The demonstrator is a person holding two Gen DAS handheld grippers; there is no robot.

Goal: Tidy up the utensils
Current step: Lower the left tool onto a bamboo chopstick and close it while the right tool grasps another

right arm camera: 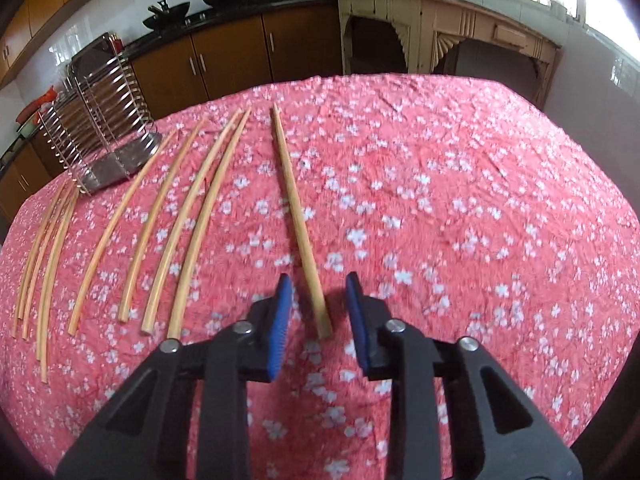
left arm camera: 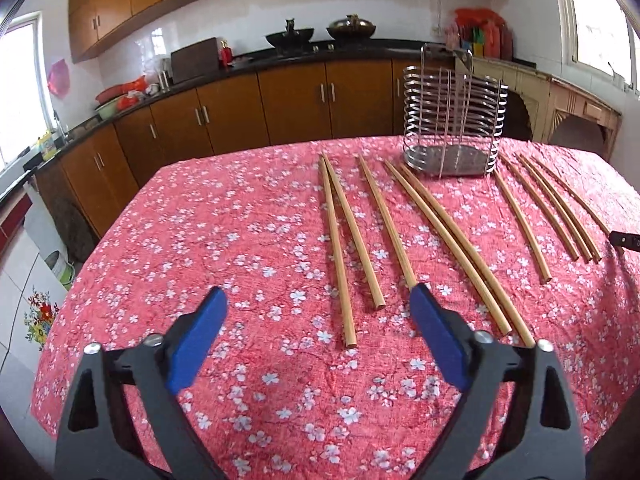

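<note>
Several wooden chopsticks point(left arm camera: 440, 232) lie side by side on the red flowered tablecloth point(left arm camera: 240, 220). A wire utensil holder point(left arm camera: 454, 120) stands at the far side of the table; it also shows in the right wrist view point(right arm camera: 104, 136). My left gripper point(left arm camera: 318, 312) is open and empty, low over the cloth near the leftmost chopsticks' near ends. My right gripper point(right arm camera: 319, 300) is open, its blue pads on either side of the near end of the rightmost chopstick point(right arm camera: 298, 216), not closed on it. The right gripper's tip shows in the left wrist view point(left arm camera: 626, 240).
Kitchen counters with brown cabinets point(left arm camera: 240, 108) run behind the table, with woks point(left arm camera: 290, 36) on the counter. A cream wooden sideboard point(right arm camera: 440, 28) stands at the right. The tablecloth right of the rightmost chopstick point(right arm camera: 460, 200) is bare.
</note>
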